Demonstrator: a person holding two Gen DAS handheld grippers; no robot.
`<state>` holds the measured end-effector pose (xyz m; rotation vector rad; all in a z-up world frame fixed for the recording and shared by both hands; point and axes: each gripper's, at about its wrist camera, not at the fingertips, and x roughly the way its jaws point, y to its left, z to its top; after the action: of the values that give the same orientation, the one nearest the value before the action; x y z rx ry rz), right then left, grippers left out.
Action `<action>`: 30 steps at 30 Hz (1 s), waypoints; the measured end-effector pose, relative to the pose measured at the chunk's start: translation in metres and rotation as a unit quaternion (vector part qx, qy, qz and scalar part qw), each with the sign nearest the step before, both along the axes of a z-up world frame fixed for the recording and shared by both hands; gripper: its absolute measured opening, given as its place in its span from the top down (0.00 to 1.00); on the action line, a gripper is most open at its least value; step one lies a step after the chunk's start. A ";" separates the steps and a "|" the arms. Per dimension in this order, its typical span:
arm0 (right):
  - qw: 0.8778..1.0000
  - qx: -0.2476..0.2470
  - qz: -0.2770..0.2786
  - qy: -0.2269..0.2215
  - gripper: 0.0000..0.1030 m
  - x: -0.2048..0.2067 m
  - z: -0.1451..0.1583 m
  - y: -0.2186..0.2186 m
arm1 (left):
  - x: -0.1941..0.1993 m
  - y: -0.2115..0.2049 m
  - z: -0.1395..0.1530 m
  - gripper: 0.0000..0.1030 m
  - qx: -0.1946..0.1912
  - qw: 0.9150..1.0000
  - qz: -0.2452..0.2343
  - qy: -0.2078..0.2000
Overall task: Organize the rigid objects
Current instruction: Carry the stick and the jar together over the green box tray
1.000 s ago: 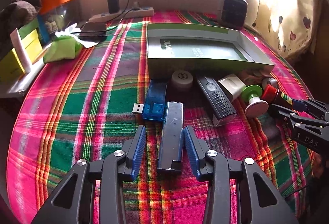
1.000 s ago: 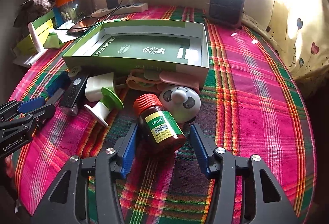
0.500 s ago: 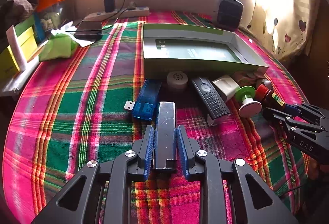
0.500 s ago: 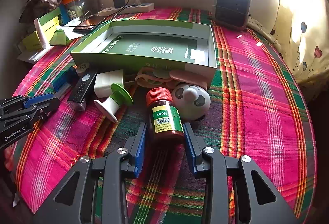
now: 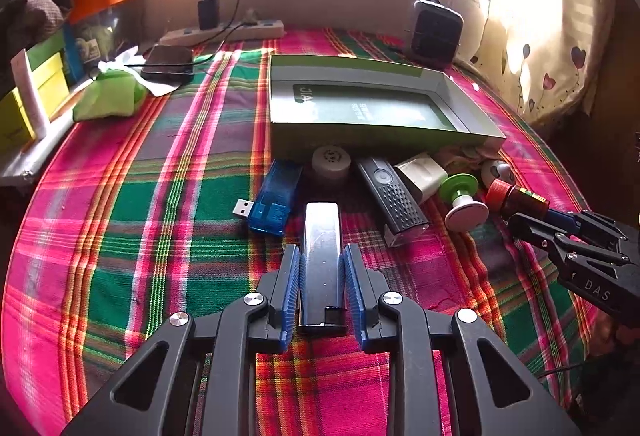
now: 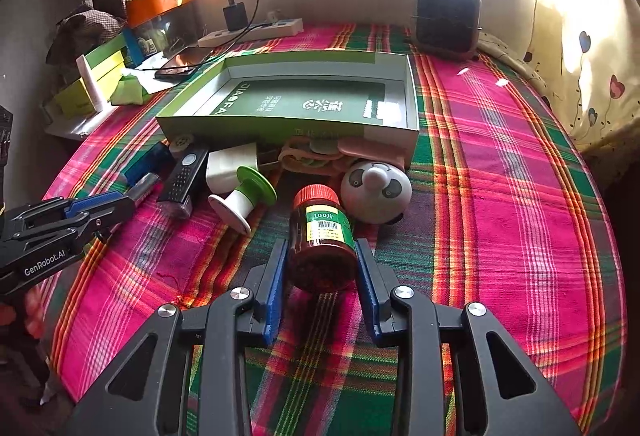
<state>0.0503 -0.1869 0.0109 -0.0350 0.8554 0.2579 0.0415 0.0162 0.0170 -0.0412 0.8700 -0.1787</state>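
Note:
My left gripper [image 5: 322, 268] is shut on a long black bar-shaped device [image 5: 322, 236] lying on the plaid cloth. My right gripper [image 6: 322, 264] is shut on a brown pill bottle with a red cap [image 6: 322, 232], which lies on its side; it also shows in the left wrist view [image 5: 516, 197]. An open green box [image 6: 288, 123] stands just behind the pile. In front of it lie a blue USB stick [image 5: 272, 203], a round white disc [image 5: 331, 160], a black remote [image 5: 390, 199], a white plug [image 6: 230, 171], a green-and-white spool [image 6: 244, 195] and a panda-face toy [image 6: 376, 191].
Pink straps [image 6: 320, 155] lie against the box front. A phone [image 5: 168, 63], power strip [image 5: 224, 33] and green pouch [image 5: 110, 95] sit at the far left. A black speaker [image 6: 446, 17] stands at the back right. Boxes [image 5: 36, 91] line the left edge.
Both grippers went from open around their objects to closed on them: the left on the black bar, the right on the pill bottle. Both views have pulled slightly back and up.

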 end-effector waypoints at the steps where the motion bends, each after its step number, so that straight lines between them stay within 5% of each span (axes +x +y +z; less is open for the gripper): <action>1: 1.000 -0.001 0.000 -0.003 0.67 0.000 0.001 0.000 | 0.000 0.000 0.000 0.78 -0.001 1.000 0.000 0.001; 13: 1.000 0.006 -0.008 0.025 0.67 0.008 -0.009 -0.004 | 0.002 0.001 -0.008 0.78 -0.003 1.000 -0.001 0.012; 30: 1.000 -0.002 -0.012 0.006 0.68 0.009 0.001 0.000 | 0.001 0.000 -0.001 0.79 -0.002 1.000 -0.005 0.002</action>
<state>0.0595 -0.1872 0.0119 -0.0263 0.8681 0.2340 0.0425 0.0158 0.0162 -0.0418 0.8740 -0.1899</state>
